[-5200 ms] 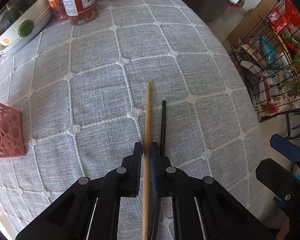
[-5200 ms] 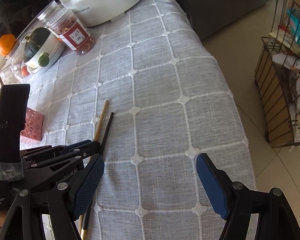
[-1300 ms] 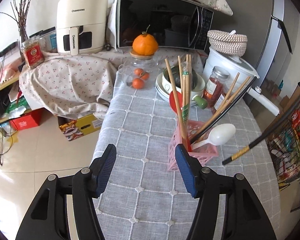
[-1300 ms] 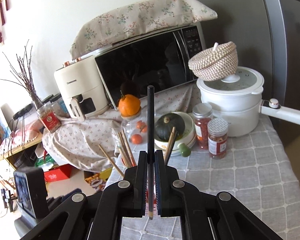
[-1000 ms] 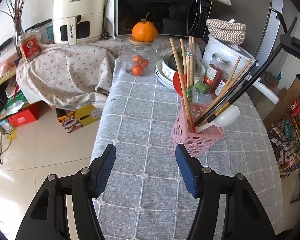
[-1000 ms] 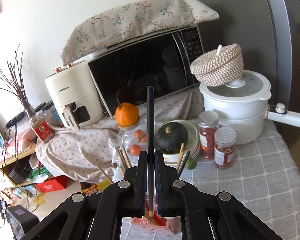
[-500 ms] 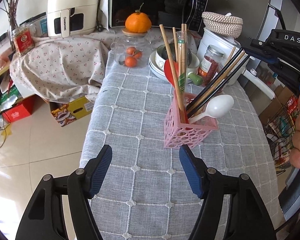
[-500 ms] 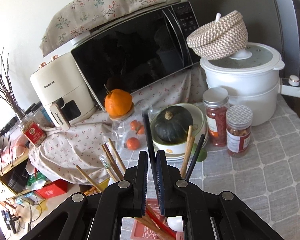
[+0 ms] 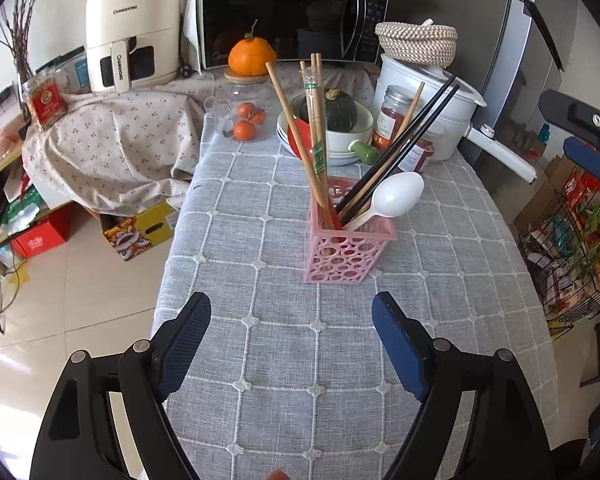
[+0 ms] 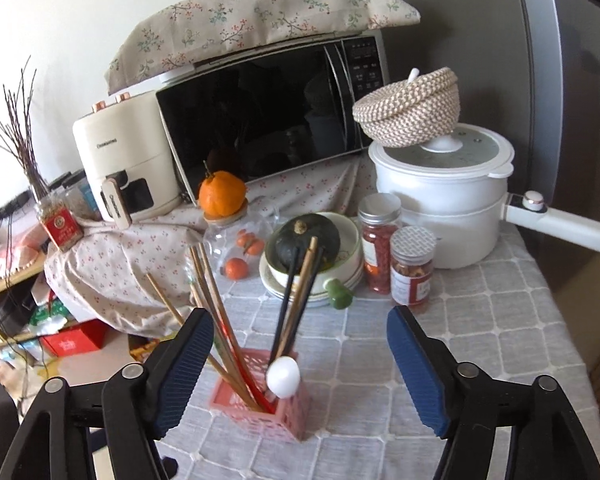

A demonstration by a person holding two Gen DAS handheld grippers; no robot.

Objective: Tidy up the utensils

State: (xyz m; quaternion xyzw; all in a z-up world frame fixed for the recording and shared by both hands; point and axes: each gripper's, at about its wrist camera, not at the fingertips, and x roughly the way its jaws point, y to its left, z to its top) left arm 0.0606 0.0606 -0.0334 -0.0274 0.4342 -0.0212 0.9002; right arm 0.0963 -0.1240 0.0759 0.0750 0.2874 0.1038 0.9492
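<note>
Grey checked tablecloth (image 9: pixel 300 360) nearest, tiled floor (image 9: pixel 80 280) left, microwave (image 9: pixel 284 12) and white pot (image 10: pixel 440 216) at back. Both left gripper (image 9: pixel 290 344) and right gripper (image 10: pixel 300 364) wide apart, holding nothing. Pink basket (image 9: pixel 346 248) with chopsticks (image 9: pixel 396 152) and white spoon (image 9: pixel 396 200) stands ahead of the jaws, untouched.

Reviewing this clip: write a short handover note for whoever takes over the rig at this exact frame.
Left gripper: open, empty, above the grey checked tablecloth, short of the holder.
Right gripper: open, empty, above the holder.
Pink perforated plastic utensil holder: upright on the tablecloth. It contains two black chopsticks, several wooden chopsticks, a white plastic spoon and a red utensil.
Done: every utensil in view sits in the holder.
Left: no loose utensils show on the visible tablecloth; check the table areas outside both views before finishing.
</note>
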